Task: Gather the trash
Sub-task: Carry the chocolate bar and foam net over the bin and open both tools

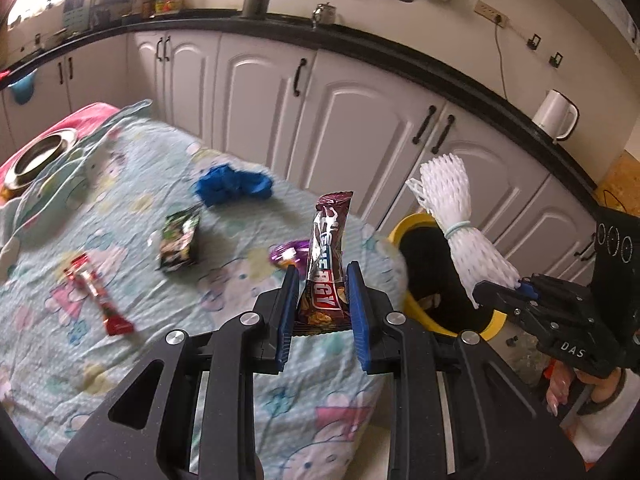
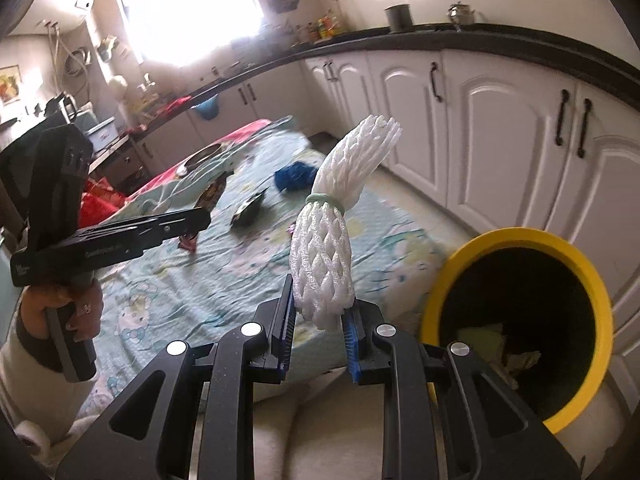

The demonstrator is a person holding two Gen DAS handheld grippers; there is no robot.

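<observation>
We see a table under a pale patterned cloth beside white cupboards. Off its far corner stands a yellow-rimmed bin with scraps inside. Our right gripper is pinched on the lower end of a white foam net tied with a band, held up near the bin. Our left gripper is clamped on a brown snack wrapper standing upright above the cloth. On the cloth lie a blue crumpled rag, a green packet, a red wrapper and a purple wrapper.
</observation>
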